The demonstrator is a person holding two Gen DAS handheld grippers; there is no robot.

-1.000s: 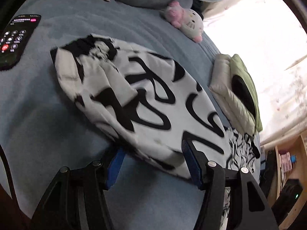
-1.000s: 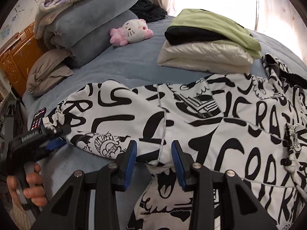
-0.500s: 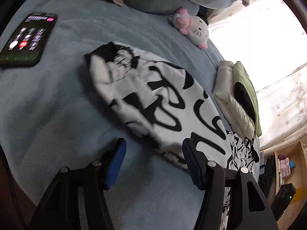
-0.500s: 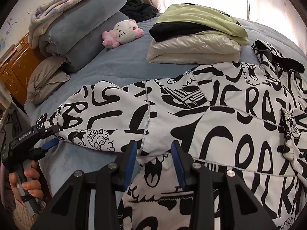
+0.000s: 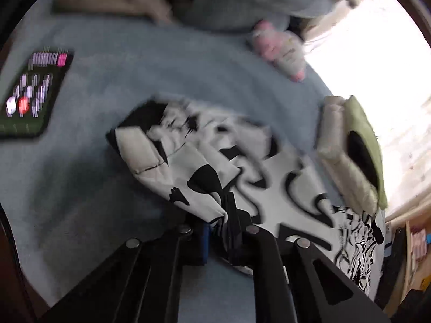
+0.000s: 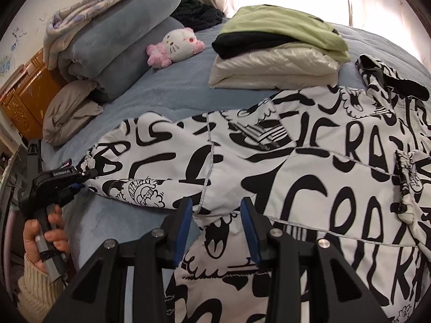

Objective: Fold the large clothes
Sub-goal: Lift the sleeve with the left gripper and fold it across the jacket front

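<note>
Jacket (image 6: 309,167) soft, padded, floppy | hold: sleeve cuff (image 5: 188,177) | left tongs (image 5: 223,231) clamped on cuff | right tongs (image 6: 215,223) half-open, empty, over hem

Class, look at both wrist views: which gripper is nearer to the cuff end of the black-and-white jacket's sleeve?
Left. The left gripper is shut on the sleeve near its cuff; the right gripper sits farther along, open over the jacket at the armpit.

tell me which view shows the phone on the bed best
The left wrist view: the phone lies face up on the blue bedspread, its whole lit screen visible, though blurred. The right wrist view shows only a pink-lit corner of it behind the left claw.
</note>
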